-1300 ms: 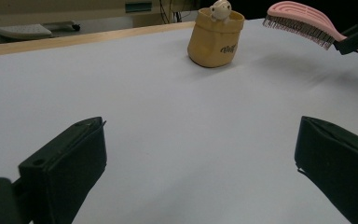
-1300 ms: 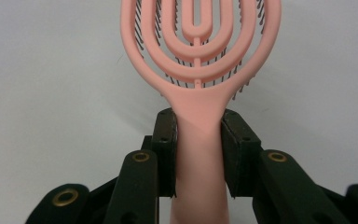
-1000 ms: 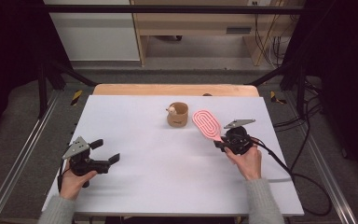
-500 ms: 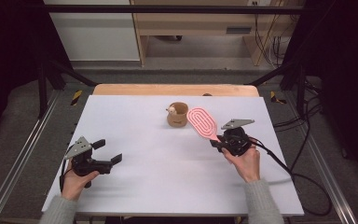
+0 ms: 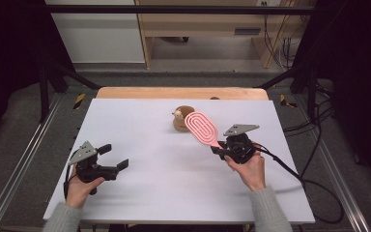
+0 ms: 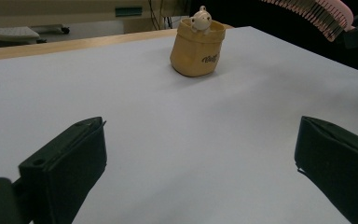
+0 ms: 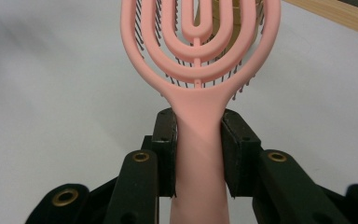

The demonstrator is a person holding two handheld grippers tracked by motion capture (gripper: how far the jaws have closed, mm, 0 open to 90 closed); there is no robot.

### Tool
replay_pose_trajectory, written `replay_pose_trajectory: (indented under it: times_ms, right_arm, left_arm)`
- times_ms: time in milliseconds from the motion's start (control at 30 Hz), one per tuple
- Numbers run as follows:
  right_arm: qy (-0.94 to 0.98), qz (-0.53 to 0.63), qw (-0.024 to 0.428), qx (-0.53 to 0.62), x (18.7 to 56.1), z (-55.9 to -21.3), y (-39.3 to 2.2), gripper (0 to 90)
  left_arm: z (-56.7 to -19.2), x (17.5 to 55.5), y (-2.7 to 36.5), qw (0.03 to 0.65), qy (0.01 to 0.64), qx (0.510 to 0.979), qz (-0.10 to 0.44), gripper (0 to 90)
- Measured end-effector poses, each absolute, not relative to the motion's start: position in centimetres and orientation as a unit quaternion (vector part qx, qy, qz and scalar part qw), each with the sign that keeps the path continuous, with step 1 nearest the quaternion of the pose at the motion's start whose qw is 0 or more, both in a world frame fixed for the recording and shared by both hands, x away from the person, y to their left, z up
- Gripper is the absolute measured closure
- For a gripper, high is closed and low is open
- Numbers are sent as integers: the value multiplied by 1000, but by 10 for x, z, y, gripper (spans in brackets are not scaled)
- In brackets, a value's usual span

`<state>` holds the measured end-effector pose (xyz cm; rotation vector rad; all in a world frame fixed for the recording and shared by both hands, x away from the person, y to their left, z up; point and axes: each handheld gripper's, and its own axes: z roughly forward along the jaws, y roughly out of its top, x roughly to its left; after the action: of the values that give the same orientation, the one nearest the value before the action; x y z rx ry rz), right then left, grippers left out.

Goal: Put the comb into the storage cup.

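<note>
Nearest, at the lower left of the high view, the left gripper (image 5: pixel 113 166) sits low over the white table (image 5: pixel 140 140), jaws wide with nothing between them. Right of centre, the right gripper (image 5: pixel 218 149) has its jaws clamped on the handle of a pink vented hairbrush (image 5: pixel 201 127), apparently lifted clear. Beyond, at upper centre, stands a small tan pouch (image 5: pixel 179 122) with a little figure peeking out.

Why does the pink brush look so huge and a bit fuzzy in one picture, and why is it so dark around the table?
In the right gripper view the pink brush sits right at the lens, so it looms large and soft. In the high view the white table is evenly lit with faint shadows, while the room beside it stays black. In the left gripper view the near jaws blur; the small bag looks sharper.
</note>
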<state>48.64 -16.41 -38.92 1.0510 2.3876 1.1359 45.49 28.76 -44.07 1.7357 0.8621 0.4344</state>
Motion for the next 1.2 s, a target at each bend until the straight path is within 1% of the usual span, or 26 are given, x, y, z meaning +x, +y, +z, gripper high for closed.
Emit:
replay_pose_trajectory:
  times_ms: [500, 800, 1200]
  right_arm:
    - [837, 405, 144, 339, 480, -388, -150, 697]
    - [835, 419, 129, 331, 479, -390, -146, 697]
    - [838, 425, 131, 316, 475, -391, -137, 697]
  left_arm:
    - [-438, 453, 278, 548, 361, 733, 177, 20]
    - [-436, 451, 272, 551, 364, 731, 172, 20]
    - [-432, 451, 263, 558, 372, 723, 163, 19]
